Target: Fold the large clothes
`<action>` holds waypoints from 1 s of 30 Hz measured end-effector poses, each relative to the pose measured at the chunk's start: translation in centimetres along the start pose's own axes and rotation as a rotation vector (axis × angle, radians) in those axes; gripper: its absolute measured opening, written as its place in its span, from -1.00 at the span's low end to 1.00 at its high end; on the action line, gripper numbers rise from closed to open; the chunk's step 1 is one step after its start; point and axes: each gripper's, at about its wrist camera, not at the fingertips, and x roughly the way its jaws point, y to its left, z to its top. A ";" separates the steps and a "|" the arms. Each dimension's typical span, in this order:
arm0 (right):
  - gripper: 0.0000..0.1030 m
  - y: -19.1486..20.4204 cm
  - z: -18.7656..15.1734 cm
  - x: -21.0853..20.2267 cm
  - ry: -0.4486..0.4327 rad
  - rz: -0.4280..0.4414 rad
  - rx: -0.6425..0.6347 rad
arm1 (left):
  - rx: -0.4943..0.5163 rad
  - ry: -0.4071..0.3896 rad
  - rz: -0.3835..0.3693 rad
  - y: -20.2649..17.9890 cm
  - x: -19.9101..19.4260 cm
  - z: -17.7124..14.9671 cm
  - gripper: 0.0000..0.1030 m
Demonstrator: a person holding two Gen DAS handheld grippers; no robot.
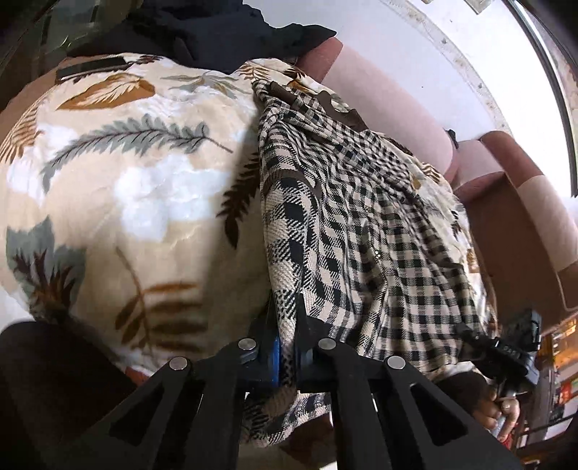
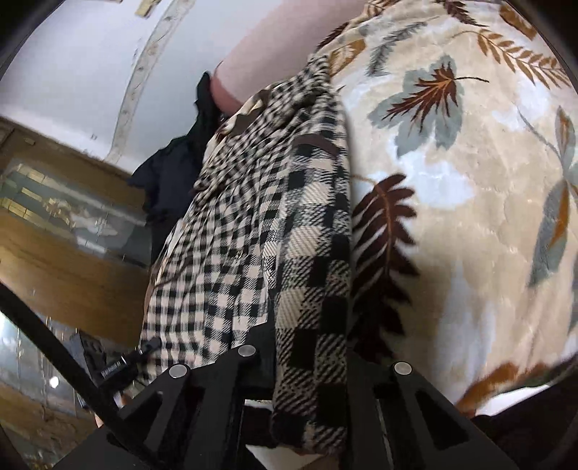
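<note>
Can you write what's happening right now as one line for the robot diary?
step: folding | left gripper: shut on checked garment | right gripper: shut on checked garment | surface: leaf-print blanket

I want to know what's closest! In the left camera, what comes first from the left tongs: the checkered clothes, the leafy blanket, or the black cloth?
1. Checkered clothes: pinched in the left tongs.
2. Leafy blanket: spread underneath, mostly to the left.
3. Black cloth: far end, at the top.

Checked garment [image 2: 274, 231] pinched in right gripper [image 2: 307, 358], draped up frame centre over leaf-print blanket [image 2: 469, 180] at right.
</note>
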 end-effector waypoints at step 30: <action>-0.82 6.7 9.0 2.0 -0.026 0.045 -0.184 | 0.024 -0.057 -0.041 -1.4 0.4 8.6 -0.91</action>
